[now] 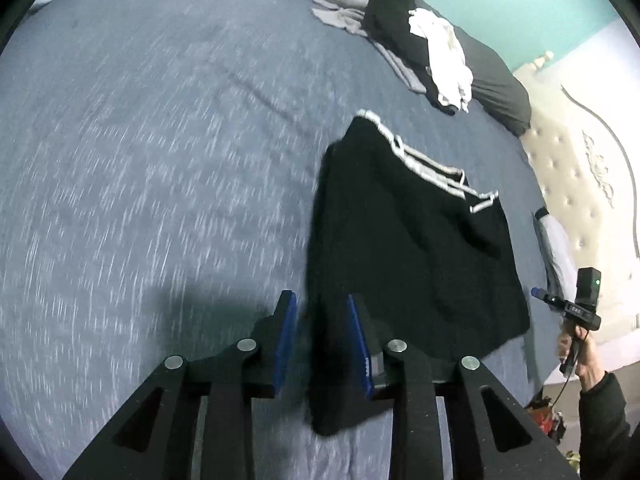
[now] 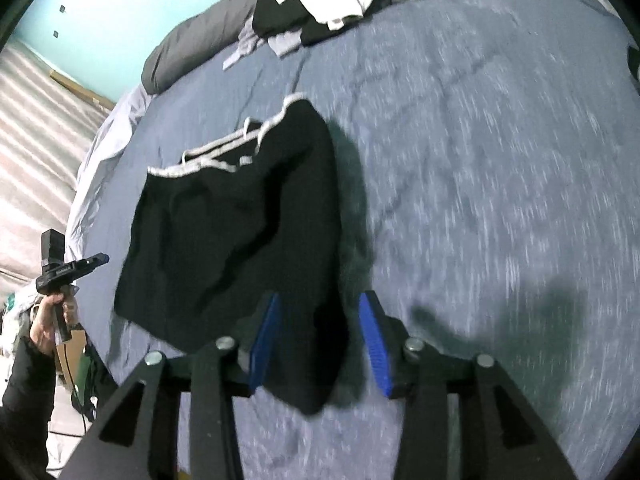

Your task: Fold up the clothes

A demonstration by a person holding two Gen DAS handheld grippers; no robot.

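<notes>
Lying flat on the blue-grey bedspread (image 1: pixel 160 160) is a pair of black shorts (image 1: pixel 408 248) with white stripes at the waistband, near the bed's edge. Both grippers have their blue pads spread wide, gripping nothing: left gripper (image 1: pixel 322 312) and right gripper (image 2: pixel 318 312) each hover over a bottom corner of the shorts. Further back, a messy pile of clothes (image 1: pixel 420 48) sits by a dark grey pillow (image 1: pixel 496 80).

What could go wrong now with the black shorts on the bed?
Both grippers, left and right, are open around hem corners of the black shorts, so a shallow pinch may slip. One side of the shorts seems already doubled over; lifting unevenly could undo it. The drawstring lies loose and may end up sticking out.
</notes>
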